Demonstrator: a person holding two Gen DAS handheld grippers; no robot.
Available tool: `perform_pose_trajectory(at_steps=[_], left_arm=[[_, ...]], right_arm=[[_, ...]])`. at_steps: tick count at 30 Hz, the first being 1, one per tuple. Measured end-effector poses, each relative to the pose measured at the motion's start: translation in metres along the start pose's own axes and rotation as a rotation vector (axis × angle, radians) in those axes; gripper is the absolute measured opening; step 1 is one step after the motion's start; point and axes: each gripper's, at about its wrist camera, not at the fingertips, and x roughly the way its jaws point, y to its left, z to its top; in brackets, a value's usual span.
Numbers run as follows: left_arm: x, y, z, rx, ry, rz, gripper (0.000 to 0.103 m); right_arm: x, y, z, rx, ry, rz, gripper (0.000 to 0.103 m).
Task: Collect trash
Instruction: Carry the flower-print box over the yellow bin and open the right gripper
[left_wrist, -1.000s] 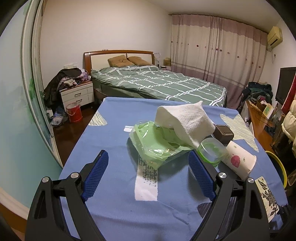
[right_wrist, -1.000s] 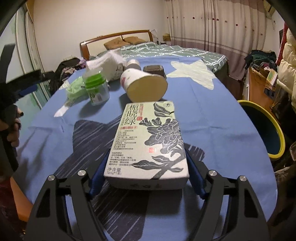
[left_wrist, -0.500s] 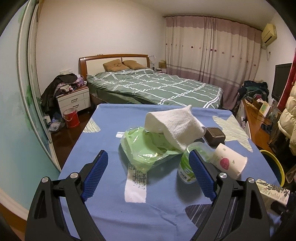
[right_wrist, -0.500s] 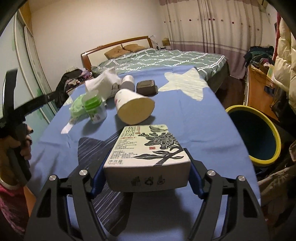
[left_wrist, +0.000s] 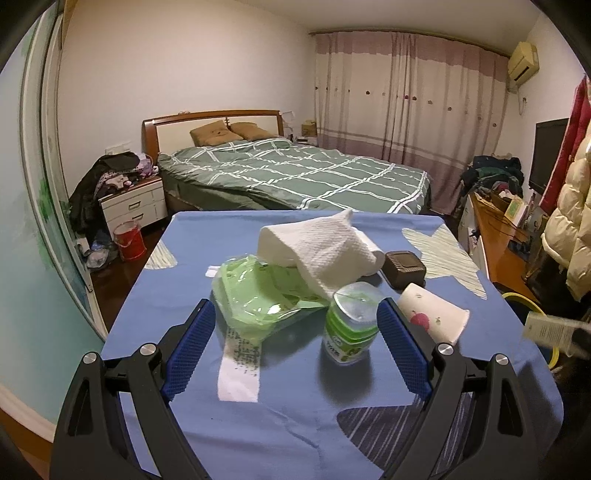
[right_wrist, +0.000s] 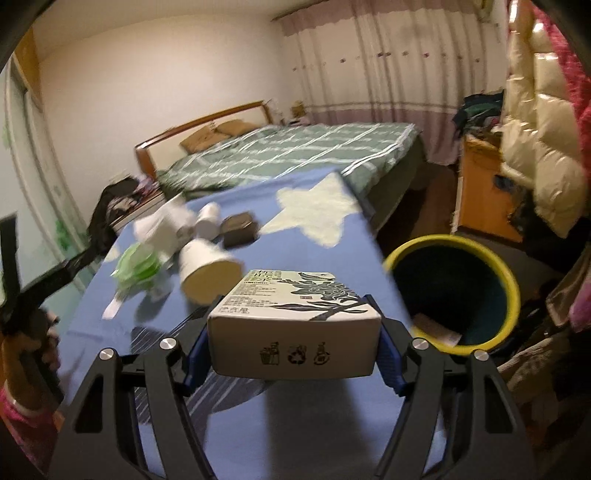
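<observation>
Now | right hand-held gripper (right_wrist: 293, 341) clamped on box (right_wrist: 295, 325) | left hand-held gripper (left_wrist: 293, 334) apart, empty

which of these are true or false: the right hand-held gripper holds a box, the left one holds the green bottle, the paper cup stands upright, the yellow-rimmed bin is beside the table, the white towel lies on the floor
1. The right hand-held gripper holds a box. True.
2. The left hand-held gripper holds the green bottle. False: its jaws stand open and the bottle sits on the table ahead of them.
3. The paper cup stands upright. False: it lies on its side.
4. The yellow-rimmed bin is beside the table. True.
5. The white towel lies on the floor. False: it rests on the table, partly over the green packet.
</observation>
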Motion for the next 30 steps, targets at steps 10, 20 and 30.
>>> perform_pose_trajectory(at_steps=[10, 20, 30], left_arm=[[0.002, -0.016, 0.000, 0.021, 0.011, -0.020, 0.088], [0.009, -0.036, -0.003, 0.059, 0.038, -0.057, 0.088], [0.041, -0.047, -0.013, 0.077, 0.112, -0.091, 0.087]], right_arm=[[0.065, -0.093, 0.028, 0.102, 0.039, -0.307, 0.069], [0.121, -0.136, 0.039, 0.177, 0.136, -0.376, 0.069], [0.133, -0.118, 0.039, 0.194, 0.114, -0.325, 0.069]])
